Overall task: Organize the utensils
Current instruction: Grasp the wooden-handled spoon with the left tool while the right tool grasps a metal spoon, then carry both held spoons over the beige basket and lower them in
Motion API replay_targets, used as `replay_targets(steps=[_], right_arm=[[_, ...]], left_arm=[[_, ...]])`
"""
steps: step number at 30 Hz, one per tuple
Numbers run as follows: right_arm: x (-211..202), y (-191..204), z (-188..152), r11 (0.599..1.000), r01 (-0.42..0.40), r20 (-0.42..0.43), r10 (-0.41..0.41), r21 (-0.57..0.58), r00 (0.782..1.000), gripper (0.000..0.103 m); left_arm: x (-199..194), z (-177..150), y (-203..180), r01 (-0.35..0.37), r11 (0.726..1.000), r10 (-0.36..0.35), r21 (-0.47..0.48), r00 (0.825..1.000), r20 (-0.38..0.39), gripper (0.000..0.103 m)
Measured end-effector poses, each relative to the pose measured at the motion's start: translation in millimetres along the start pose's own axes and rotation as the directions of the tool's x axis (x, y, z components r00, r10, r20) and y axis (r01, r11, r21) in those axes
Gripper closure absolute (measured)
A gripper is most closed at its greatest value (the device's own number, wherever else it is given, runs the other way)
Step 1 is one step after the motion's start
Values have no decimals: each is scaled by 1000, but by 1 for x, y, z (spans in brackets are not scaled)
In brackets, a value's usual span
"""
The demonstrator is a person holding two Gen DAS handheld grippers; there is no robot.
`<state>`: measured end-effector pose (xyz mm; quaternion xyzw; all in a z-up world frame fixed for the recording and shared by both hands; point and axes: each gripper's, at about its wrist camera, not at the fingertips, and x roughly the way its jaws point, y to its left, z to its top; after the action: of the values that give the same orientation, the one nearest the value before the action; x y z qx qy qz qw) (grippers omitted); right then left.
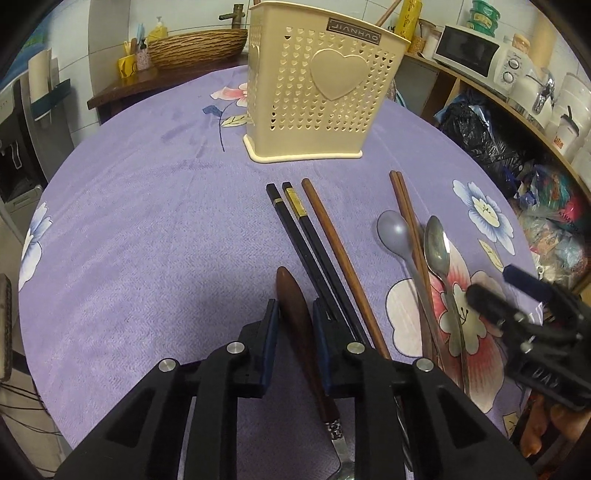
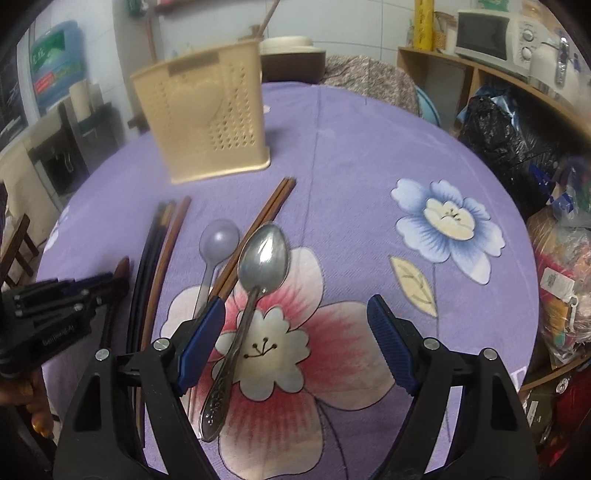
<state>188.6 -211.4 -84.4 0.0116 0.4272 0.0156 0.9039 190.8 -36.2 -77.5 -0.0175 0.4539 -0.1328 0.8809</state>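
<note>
A cream perforated utensil holder [image 1: 317, 85] [image 2: 207, 114] stands at the far side of the purple flowered tablecloth [image 1: 147, 240]. In front of it lie a black chopstick pair [image 1: 306, 240], a single brown chopstick [image 1: 340, 254], a brown chopstick pair [image 1: 406, 206], a grey plastic spoon [image 1: 393, 229] [image 2: 218, 240] and a metal spoon [image 1: 437, 247] [image 2: 262, 258]. My left gripper [image 1: 295, 314] [image 2: 99, 284] is shut on a wooden-handled utensil [image 1: 295, 306], whose handle tip pokes forward past the pads. My right gripper [image 2: 295, 301] [image 1: 496, 286] is open, straddling the metal spoon's handle, which lies close to the left finger.
A wooden shelf with a microwave [image 1: 476, 51] [image 2: 491, 33] and a black plastic bag [image 2: 506, 140] flank the table on the right. A wicker basket [image 1: 195, 46] sits on a counter behind. The round table's edge curves close on the left and right.
</note>
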Motion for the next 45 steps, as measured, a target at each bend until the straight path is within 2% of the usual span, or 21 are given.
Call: replay_targets(steps=[3,6,10,11,15,16,17,19,23,29,33,36,41,45], right_arm=[[8,7,-5,1000,5,-30,-6,-19,1000,30],[15,10,-8,1000,-1,-49,-1,-31,999,40],[13,1,-7,1000,9,-34,-9,-22,999,65],[13,-3,-7,1000,12,-35,-12,-20,999,67],[12,-19,-6,1000,9,-36,-9,2,999,67],[12,-19,-6,1000,3,-35,-3,-8,999,64],[12,-17,-6,1000,-11,-38,10,-21,999,48],[14,-12,-6,998,-52,-37,50,-44,998,30],[21,-4,1,994,-47,-42,43,-95,998,33],[39,-3,24,986,-88,-63,79,-140,995,39],[46,5,36,977,-113,-82,100,-180,992,51],[50,7,43,974,-119,-94,103,-191,990,64],[50,3,47,976,-142,-110,124,-165,986,65],[33,-6,54,976,-186,-73,178,-111,981,65]], left_arm=[[-1,-2,0,3,1000,-3,3,1000,4,83],[-1,-1,-1,4,1000,-4,2,1000,5,83],[-2,-1,0,14,1000,-14,-5,1000,6,83],[-1,-1,1,14,1000,-14,-5,1000,5,83],[-1,-1,0,10,1000,-10,-3,1000,6,83],[-1,-1,0,9,1000,-9,-3,1000,6,83],[-1,-1,0,9,1000,-9,-3,1000,6,83],[-1,-1,1,10,1000,-10,-5,1000,7,83],[-1,0,1,12,1000,-12,-9,1000,4,83],[3,5,1,7,1000,-7,5,1000,-6,83],[9,13,1,6,1000,-6,10,1000,-16,84],[12,18,1,7,1000,-7,11,1000,-22,85],[13,21,2,10,1000,-9,11,1000,-20,86],[2,26,5,21,1000,-21,-3,1000,19,86]])
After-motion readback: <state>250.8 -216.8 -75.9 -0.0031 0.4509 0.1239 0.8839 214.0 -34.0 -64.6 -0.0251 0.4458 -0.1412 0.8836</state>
